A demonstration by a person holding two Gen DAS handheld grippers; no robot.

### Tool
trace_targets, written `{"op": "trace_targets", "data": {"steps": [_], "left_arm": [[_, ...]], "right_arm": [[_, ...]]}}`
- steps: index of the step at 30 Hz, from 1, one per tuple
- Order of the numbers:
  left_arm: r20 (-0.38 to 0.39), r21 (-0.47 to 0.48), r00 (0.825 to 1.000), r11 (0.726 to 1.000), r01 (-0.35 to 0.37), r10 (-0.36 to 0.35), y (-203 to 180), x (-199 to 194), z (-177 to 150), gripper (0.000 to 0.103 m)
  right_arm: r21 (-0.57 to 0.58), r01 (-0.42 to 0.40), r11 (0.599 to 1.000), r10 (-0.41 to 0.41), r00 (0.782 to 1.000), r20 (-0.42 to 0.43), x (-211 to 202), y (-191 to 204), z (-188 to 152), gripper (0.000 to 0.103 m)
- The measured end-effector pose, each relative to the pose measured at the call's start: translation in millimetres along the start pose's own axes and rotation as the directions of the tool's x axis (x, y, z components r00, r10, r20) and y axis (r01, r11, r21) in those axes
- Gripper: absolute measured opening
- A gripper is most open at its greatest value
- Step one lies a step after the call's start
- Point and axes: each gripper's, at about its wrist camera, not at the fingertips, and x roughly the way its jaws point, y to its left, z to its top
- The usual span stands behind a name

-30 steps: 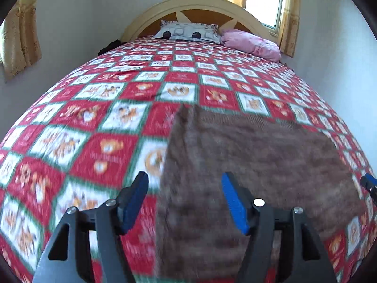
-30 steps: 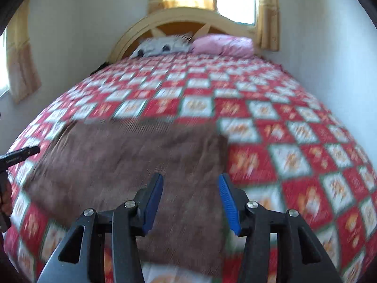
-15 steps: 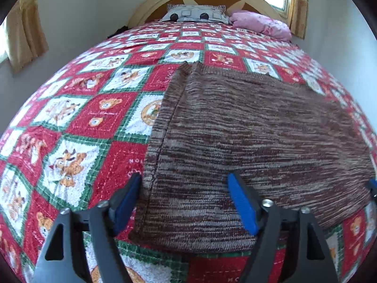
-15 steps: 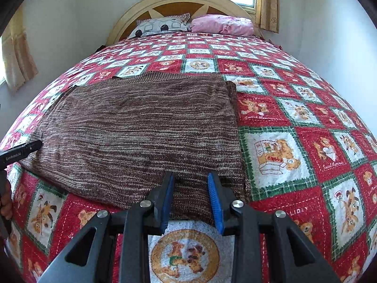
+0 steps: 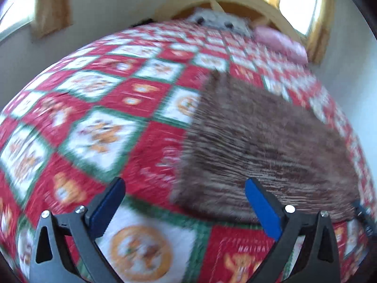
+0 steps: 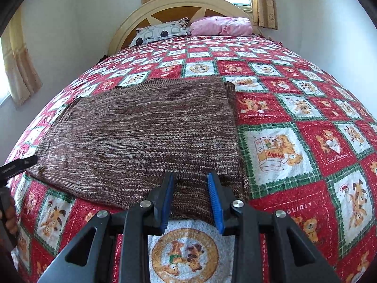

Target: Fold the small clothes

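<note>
A brown knit garment (image 6: 141,134) lies flat on the bed, folded into a rectangle; it also shows in the blurred left wrist view (image 5: 264,146). My left gripper (image 5: 183,195) is wide open above the garment's near left corner and holds nothing. My right gripper (image 6: 191,193) is open with a narrow gap, its blue pads on either side of the garment's near edge close to the right corner. The tip of the left gripper (image 6: 17,165) shows at the left edge of the right wrist view.
The bed is covered by a red, green and white patchwork quilt with teddy bears (image 6: 294,118). A patterned pillow (image 6: 160,31) and a pink pillow (image 6: 221,26) lie against the curved headboard (image 6: 179,4). Walls flank the bed on both sides.
My left gripper has swung left and lifted and its view has blurred; its jaws stand wider. My right gripper has held its place at the near edge and its jaws have opened a little.
</note>
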Motion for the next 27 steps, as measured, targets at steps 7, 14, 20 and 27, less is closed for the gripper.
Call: {"op": "trace_targets", "data": {"steps": [7, 14, 20, 27], "left_arm": [[0.009, -0.252, 0.994, 0.961, 0.112, -0.113, 38.0, -3.9, -11.5, 0.098], [0.000, -0.203, 0.986, 0.965, 0.164, -0.167, 8.3, 3.7, -10.0, 0.079], [0.005, -0.223, 0.989, 0.964, 0.145, -0.147, -5.2, 14.3, -7.9, 0.079], [-0.006, -0.307, 0.973, 0.927, 0.217, -0.230, 2.8, 27.6, 2.5, 0.012]], "right_arm": [[-0.010, 0.009, 1.000, -0.009, 1.000, 0.000, 0.0, 1.0, -0.7, 0.032], [-0.007, 0.006, 1.000, -0.006, 1.000, -0.001, 0.1, 1.7, -1.0, 0.032], [-0.001, -0.003, 1.000, 0.003, 1.000, 0.001, 0.1, 0.6, -1.0, 0.032], [0.000, -0.004, 1.000, 0.004, 1.000, 0.000, 0.8, 0.7, -1.2, 0.032]]}}
